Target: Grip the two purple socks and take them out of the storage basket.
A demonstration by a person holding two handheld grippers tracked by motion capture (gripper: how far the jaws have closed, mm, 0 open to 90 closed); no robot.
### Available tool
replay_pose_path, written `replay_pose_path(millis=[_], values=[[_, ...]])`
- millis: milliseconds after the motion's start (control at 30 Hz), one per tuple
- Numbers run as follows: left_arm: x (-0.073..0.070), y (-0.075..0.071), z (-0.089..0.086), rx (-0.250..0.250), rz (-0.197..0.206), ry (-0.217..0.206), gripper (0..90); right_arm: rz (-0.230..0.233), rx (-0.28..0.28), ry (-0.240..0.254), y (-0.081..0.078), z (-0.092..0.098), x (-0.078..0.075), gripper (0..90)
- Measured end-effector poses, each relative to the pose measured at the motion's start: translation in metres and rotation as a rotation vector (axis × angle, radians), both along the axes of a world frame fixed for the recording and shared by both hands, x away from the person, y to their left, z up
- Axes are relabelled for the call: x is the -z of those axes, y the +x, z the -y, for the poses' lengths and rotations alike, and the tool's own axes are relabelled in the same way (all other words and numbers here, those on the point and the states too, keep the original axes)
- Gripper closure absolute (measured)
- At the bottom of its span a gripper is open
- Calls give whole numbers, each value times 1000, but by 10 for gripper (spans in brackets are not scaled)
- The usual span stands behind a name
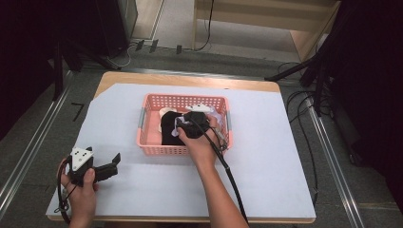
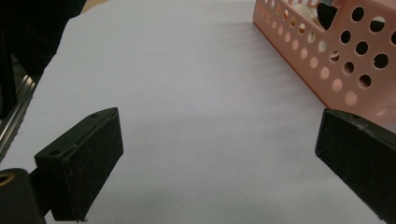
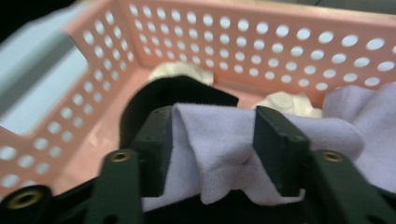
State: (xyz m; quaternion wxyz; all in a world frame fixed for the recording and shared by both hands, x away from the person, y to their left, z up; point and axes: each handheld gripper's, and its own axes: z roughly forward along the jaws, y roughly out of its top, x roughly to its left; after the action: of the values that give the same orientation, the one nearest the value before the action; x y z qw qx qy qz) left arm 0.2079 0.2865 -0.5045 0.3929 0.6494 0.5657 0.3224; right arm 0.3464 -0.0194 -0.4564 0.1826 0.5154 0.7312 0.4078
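A pink perforated basket stands in the middle of the white table and holds several cloths. My right gripper reaches into it from the near side. In the right gripper view its jaws stand apart, and a loose fold of lilac cloth lies between them, on top of a black cloth. White cloths lie behind, against the basket's far wall. My left gripper rests low over the table's near left, open, with nothing between its jaws.
The basket's near-left corner shows at the upper right of the left gripper view. A white sheet covers the wooden table. Cables and dark stands ring the floor on both sides and behind.
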Motion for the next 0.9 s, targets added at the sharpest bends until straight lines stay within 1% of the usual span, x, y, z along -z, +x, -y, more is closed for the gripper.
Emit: replay_pose_path(millis=[33, 67, 133, 167, 200, 233, 267, 300, 333, 367, 400, 433, 467, 500, 533, 567, 633, 667, 700, 733, 767, 800, 833, 900], values=[[0, 0, 0, 0, 0, 0, 17, 0, 0, 0, 0, 0, 0, 466], [0, 0, 0, -1, 0, -3, 17, -21, -4, -40, 1, -5, 3, 389], [0, 0, 0, -1, 0, -3, 17, -51, -9, -48, 3, -9, 6, 326], [0, 0, 0, -1, 0, -2, 17, -51, -9, -48, 3, -9, 6, 326], [0, 0, 0, -3, 1, -3, 17, -114, -12, -63, 6, -13, 8, 280], [0, 0, 0, -3, 1, -3, 17, -114, -12, -63, 6, -13, 8, 280], [0, 0, 0, -3, 1, -2, 17, -185, -22, -96, 8, -17, 11, 261], [0, 0, 0, -3, 2, -2, 17, -185, -22, -96, 8, -17, 11, 261], [0, 0, 0, 0, 3, 4, 17, -229, -24, -140, 10, -19, 13, 273], [0, 0, 0, 0, 3, 4, 17, -229, -24, -140, 10, -19, 13, 273], [0, 0, 0, 1, 3, 4, 17, -229, -17, -166, 10, -17, 14, 366], [0, 0, 0, 1, 3, 4, 17, -229, -17, -166, 10, -17, 14, 366], [0, 0, 0, 0, 4, 5, 17, -222, -23, -182, 10, -16, 14, 449], [0, 0, 0, 0, 4, 4, 17, -226, -28, -189, 10, -15, 14, 524], [0, 0, 0, 2, 3, 4, 17, -219, -41, -203, 10, -12, 14, 654], [0, 0, 0, 2, 3, 4, 17, -219, -41, -203, 10, -12, 14, 654], [0, 0, 0, 4, 3, 3, 17, -204, -32, -188, 8, -9, 13, 733], [0, 0, 0, 3, 2, 3, 17, -174, -4, -156, 6, -6, 11, 779], [0, 0, 0, 2, 3, 0, 17, -174, -4, -156, 6, -6, 11, 779], [0, 0, 0, 2, 2, -2, 17, -130, 13, -86, 4, 1, 6, 792], [0, 0, 0, 2, 2, -2, 17, -130, 13, -86, 4, 1, 6, 792], [0, 0, 0, 2, 1, -3, 17, -89, 20, -38, 2, 6, 2, 794], [0, 0, 0, 2, 1, -3, 17, -89, 20, -38, 2, 6, 2, 794], [0, 0, 0, 0, 1, -4, 17, -49, 26, 0, 0, 11, -2, 795]])
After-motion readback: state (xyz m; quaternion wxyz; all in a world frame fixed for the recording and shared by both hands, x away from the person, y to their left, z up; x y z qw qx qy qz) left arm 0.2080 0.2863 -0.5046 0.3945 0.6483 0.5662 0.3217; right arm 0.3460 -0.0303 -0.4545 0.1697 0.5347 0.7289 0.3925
